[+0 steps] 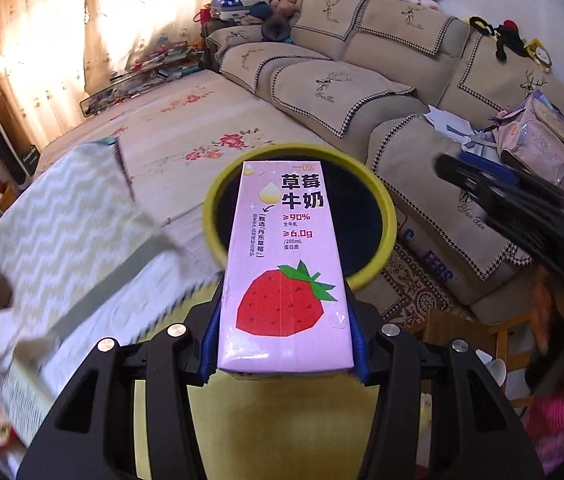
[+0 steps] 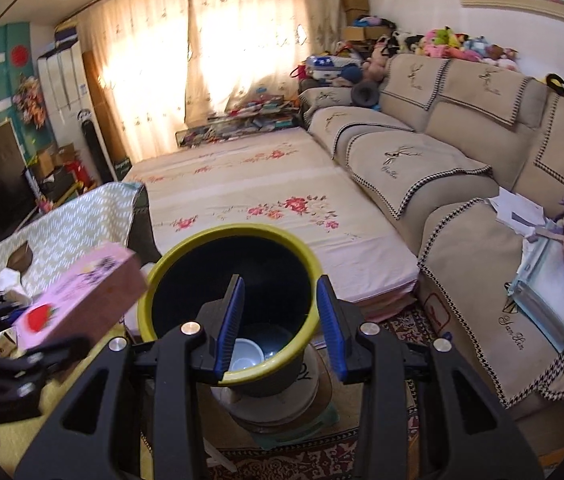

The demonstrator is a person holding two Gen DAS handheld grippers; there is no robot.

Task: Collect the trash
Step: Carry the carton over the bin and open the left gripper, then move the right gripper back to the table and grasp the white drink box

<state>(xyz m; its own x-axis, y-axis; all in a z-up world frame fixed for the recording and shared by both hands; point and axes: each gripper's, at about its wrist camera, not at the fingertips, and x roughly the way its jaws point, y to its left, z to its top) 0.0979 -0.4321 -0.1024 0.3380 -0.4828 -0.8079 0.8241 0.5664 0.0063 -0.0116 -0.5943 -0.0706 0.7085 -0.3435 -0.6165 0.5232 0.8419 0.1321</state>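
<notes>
The left gripper (image 1: 284, 344) clamps a strawberry milk carton (image 1: 282, 264) above the yellow-rimmed bin (image 1: 388, 216); the right gripper (image 2: 282, 324) gapes empty, beside a sofa (image 2: 462, 160).

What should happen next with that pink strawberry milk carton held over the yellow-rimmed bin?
Probably carry the pink strawberry milk carton slightly further over the round yellow-rimmed bin, then open the left gripper. Its blue pads clamp the carton, whose far end already overlaps the bin's dark opening.
</notes>
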